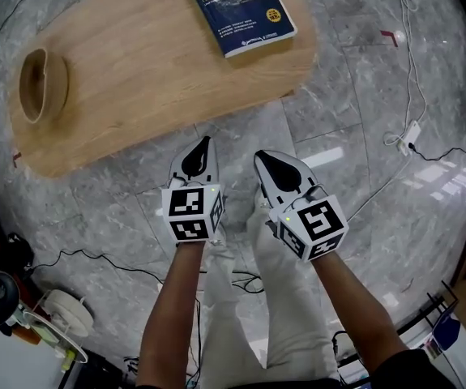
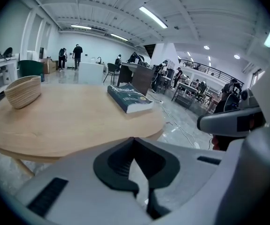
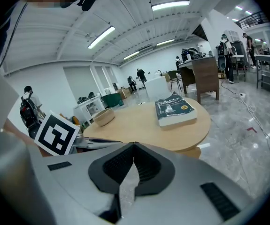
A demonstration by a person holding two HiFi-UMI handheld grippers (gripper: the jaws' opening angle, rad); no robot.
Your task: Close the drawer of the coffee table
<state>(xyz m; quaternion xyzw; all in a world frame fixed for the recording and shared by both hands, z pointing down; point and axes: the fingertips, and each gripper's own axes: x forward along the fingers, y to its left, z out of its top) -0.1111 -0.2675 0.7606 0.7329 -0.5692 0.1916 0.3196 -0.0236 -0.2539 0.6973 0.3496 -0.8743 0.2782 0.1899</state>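
The light wooden coffee table (image 1: 135,96) fills the upper left of the head view, its near edge just beyond both grippers. No drawer shows in any view. My left gripper (image 1: 206,140) and right gripper (image 1: 258,156) hang side by side over the floor, a short way before the table's edge, both pointing at it. Each is shut with nothing between its jaws. In the left gripper view the jaw tips (image 2: 134,138) meet in front of the tabletop (image 2: 69,121). The right gripper view shows the same at its tips (image 3: 135,143), with the table (image 3: 144,125) ahead.
A dark blue book (image 1: 241,8) lies on the table's far right part and a wooden bowl (image 1: 40,83) on its left end. The grey marble floor (image 1: 346,96) carries white cables (image 1: 407,136). Clutter (image 1: 46,314) and black cables lie at the lower left. People and desks stand far behind.
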